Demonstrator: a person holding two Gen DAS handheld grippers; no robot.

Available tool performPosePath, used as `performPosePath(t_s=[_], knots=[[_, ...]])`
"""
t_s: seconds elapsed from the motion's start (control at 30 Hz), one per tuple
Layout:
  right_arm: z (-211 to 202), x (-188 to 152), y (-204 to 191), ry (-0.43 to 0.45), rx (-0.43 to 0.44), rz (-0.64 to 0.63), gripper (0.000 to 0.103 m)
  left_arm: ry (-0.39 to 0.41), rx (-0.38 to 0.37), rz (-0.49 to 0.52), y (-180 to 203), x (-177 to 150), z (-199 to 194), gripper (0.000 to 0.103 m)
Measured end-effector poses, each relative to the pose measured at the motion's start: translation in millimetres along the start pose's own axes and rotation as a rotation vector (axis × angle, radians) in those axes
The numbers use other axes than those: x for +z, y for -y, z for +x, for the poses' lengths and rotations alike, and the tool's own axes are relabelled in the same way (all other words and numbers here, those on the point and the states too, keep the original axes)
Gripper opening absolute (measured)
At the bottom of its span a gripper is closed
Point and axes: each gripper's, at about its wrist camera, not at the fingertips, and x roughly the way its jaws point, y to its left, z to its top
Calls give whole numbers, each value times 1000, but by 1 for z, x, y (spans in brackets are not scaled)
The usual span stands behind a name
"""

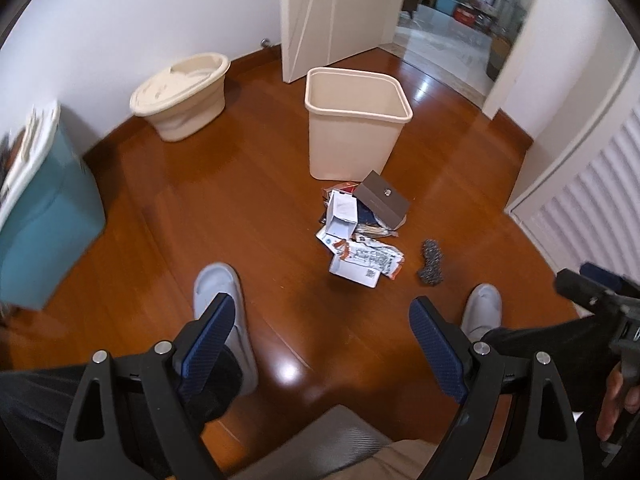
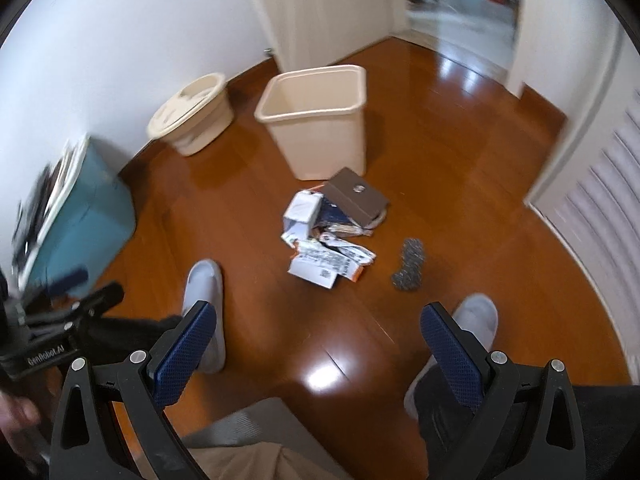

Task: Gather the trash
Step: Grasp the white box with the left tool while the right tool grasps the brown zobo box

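A pile of trash lies on the wooden floor in front of an empty beige bin: a grey-brown box, a white carton and printed wrappers. A grey metal scrubber lies just right of it. The pile, bin and scrubber also show in the right wrist view. My left gripper is open and empty, held above the floor short of the pile. My right gripper is open and empty too, beside it.
A beige lidded tub stands by the back wall. A teal box stands at the left. A louvred white door is at the right, an open doorway behind. The person's slippered feet flank the grippers.
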Motion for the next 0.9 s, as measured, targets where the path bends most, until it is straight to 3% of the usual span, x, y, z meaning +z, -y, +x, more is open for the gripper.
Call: performPosePath(t_s=[0.2, 0.4, 0.53, 0.63, 0.7, 0.9], knots=[[-33, 44, 26, -31, -33, 94, 103, -53, -120, -160, -17, 13, 9, 89], [-18, 114, 26, -101, -49, -12, 103, -138, -55, -301, -36, 33, 46, 89], [49, 154, 28, -174, -68, -151, 103, -145, 14, -252, -28, 68, 89, 89], [121, 173, 23, -246, -68, -356, 103, -175, 52, -169, -17, 88, 134, 89], [179, 179, 21, -283, -76, -499, 103, -211, 53, -114, -7, 100, 171, 89], [314, 175, 23, -308, -51, -680, 103, -267, 74, 112, 30, 132, 280, 89]])
